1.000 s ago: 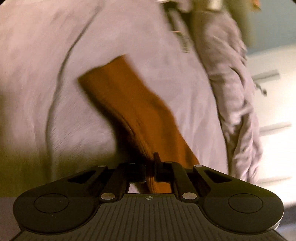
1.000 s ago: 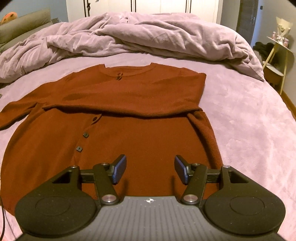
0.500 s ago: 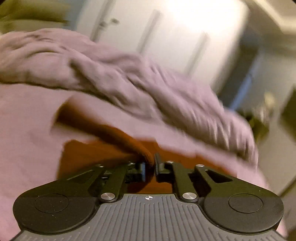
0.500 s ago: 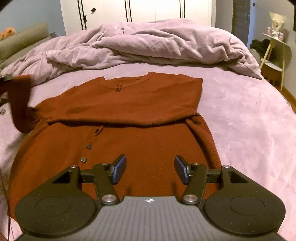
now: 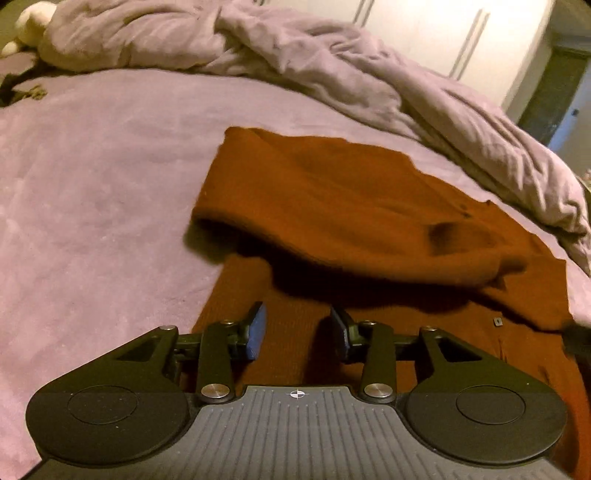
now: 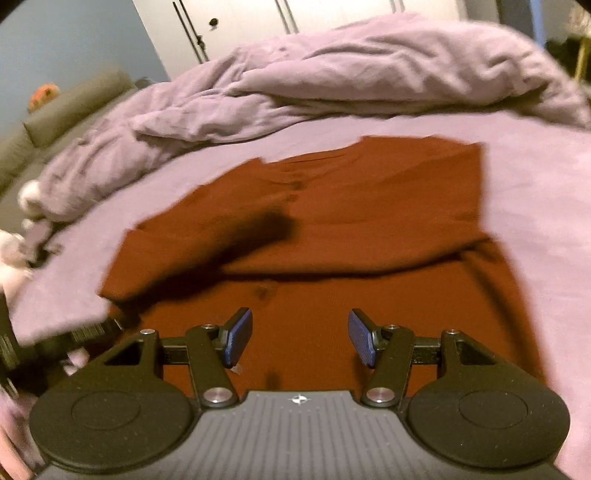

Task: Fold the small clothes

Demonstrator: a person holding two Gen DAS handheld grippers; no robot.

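A rust-brown knit cardigan (image 5: pixel 351 206) lies flat on the lilac bed cover (image 5: pixel 92 184). Both sleeves are folded across its chest; the left one (image 5: pixel 369 229) lies as a thick band over the body. My left gripper (image 5: pixel 297 332) is open and empty, low over the lower left part of the garment. In the right wrist view the cardigan (image 6: pixel 351 229) fills the middle. My right gripper (image 6: pixel 300 338) is open and empty above its lower body. The left gripper's body shows at that view's left edge (image 6: pixel 55 347).
A rumpled lilac duvet (image 6: pixel 332 81) is heaped along the far side of the bed. A white soft toy (image 5: pixel 29 22) lies at the far left. White wardrobe doors (image 5: pixel 424 33) stand behind. An olive sofa (image 6: pixel 66 107) is at the left.
My left gripper carried the left sleeve across the chest, let go of it and opened. My right gripper stayed open and shifted its view a little to the left.
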